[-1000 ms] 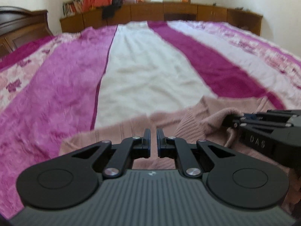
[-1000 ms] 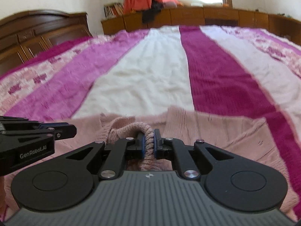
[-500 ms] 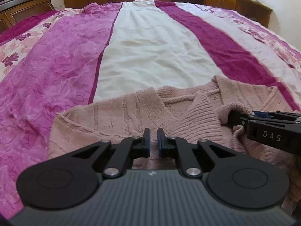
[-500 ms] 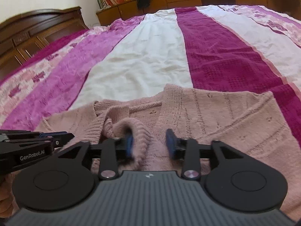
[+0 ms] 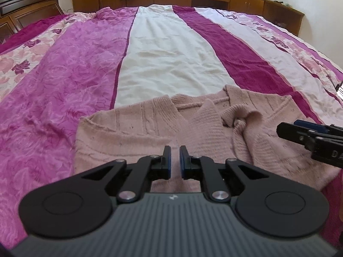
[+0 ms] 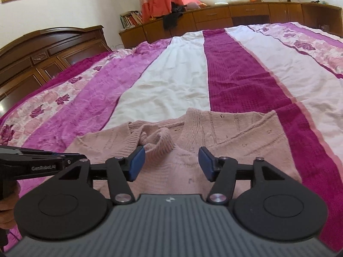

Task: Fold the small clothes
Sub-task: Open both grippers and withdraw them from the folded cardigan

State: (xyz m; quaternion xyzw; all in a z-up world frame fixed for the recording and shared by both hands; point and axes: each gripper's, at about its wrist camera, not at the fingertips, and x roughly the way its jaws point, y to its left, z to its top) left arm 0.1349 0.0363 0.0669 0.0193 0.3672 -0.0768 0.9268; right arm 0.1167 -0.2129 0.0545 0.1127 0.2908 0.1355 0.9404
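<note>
Pink sweater (image 5: 150, 132) lies flat at the bed's (image 5: 167, 64) near edge, cuff bunched by the collar. Right gripper (image 6: 172, 162) spread wide, empty, above it. Left gripper (image 5: 173, 160) nearly closed, small gap, holding nothing.

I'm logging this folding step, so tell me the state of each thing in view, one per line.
Pink sweater: lying flat on the bed, held by neither tool, sleeve cuff bunched near the collar.
Sleeve cuff: curled up, lying free.
Right tool: wide open, empty.
Left tool: nearly shut with a narrow gap, gripping nothing.
Bedspread: spread out, lightly wrinkled.
</note>
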